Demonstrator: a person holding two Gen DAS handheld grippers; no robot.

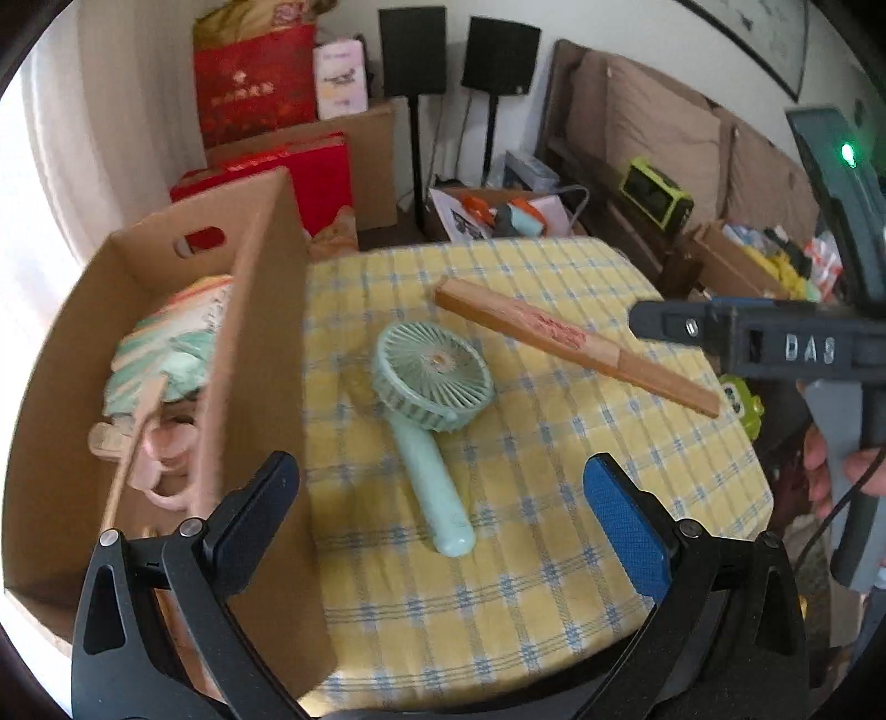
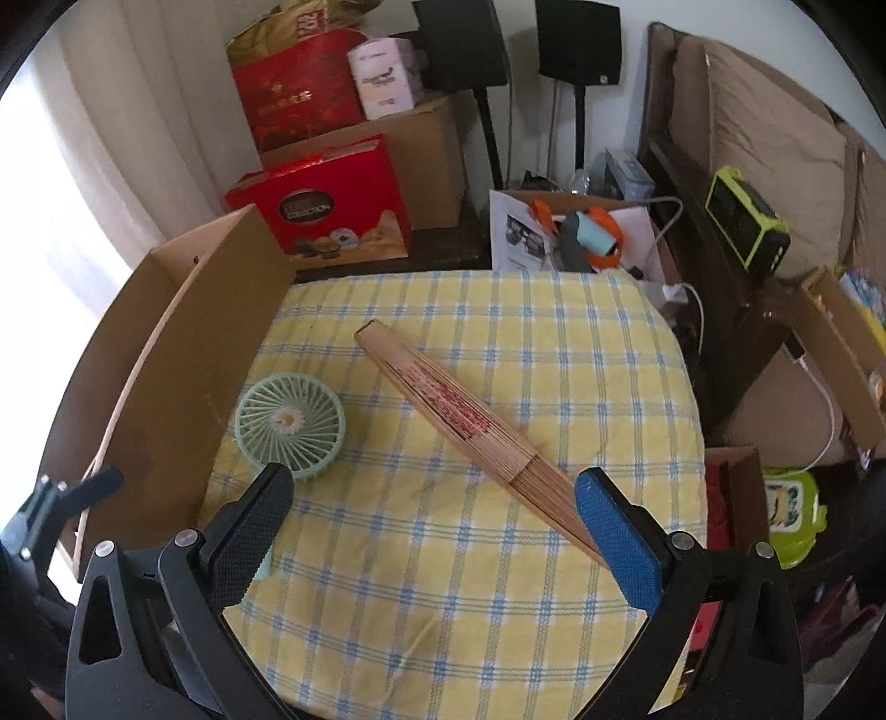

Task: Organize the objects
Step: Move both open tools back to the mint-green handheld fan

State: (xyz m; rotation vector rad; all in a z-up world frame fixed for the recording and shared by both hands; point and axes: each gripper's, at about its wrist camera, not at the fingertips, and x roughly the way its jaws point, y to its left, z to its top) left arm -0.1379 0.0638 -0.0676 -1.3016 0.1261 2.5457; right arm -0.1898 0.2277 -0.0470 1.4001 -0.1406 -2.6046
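Observation:
A mint handheld fan lies on the yellow checked table, handle toward me. A folded wooden fan lies diagonally to its right. At the table's left stands an open cardboard box that holds striped cloth and pink items. My left gripper is open above the mint fan's handle with nothing between its fingers. My right gripper is open over the table; its blue pad overlaps the wooden fan's near end. The right tool's body shows at the right of the left wrist view.
Red gift boxes and cardboard cartons are stacked behind the table beside two black speakers. A carton with orange and teal items sits at the back right. A sofa with brown cushions and a green device flank the right side.

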